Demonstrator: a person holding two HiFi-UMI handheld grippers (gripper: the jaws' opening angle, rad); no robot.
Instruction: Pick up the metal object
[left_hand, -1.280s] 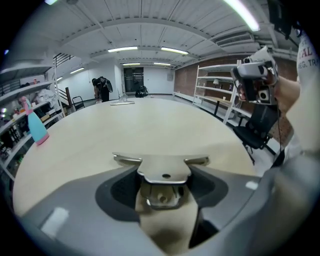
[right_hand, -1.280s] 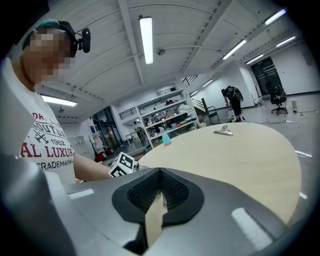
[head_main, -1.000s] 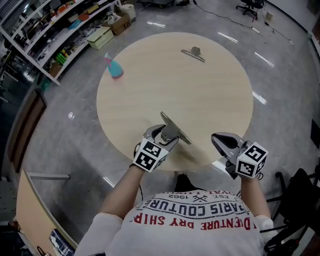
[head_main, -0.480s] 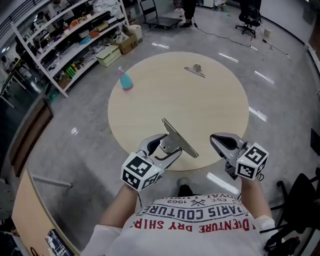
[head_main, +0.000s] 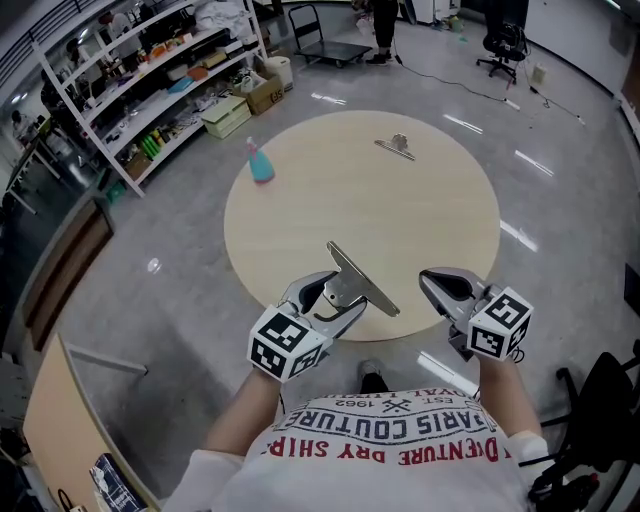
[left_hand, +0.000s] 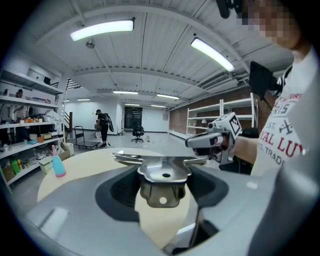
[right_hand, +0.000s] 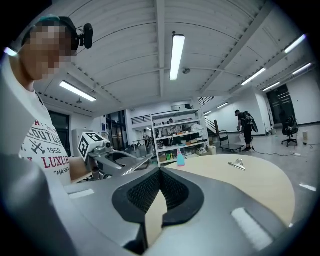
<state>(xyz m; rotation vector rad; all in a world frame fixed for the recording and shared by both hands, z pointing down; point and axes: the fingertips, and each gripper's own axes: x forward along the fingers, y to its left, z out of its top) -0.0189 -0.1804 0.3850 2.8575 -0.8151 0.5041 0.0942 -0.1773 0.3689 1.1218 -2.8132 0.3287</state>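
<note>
We see the fingers (left_hand: 117, 196) of the left gripper (left_hand: 162, 186) clamped on the clip (left_hand: 163, 172). They pinch its folded handle from both sides, and its long flat bar lies crosswise just beyond the fingertips. From the head view, the clip is carried over the near edge of the round tabletop (head_main: 370, 215), with its bar running diagonally from upper left to lower right. It looks to be held clear of the surface.

We see the fingers of the right gripper (right_hand: 159, 175) together at their tips, with nothing between them. This gripper hovers at the near right edge of the tabletop, close to the clip but apart from it, pointing inward toward the left gripper.

Farther out, a second clip (head_main: 397, 148) lies flat near the far edge of the tabletop. A blue bottle (head_main: 260, 163) stands upright at the far left edge, well apart from both clips. Beyond the tabletop we see a glossy grey floor (head_main: 560, 170), and stocked shelves (head_main: 150, 75) stand along the upper left.
</note>
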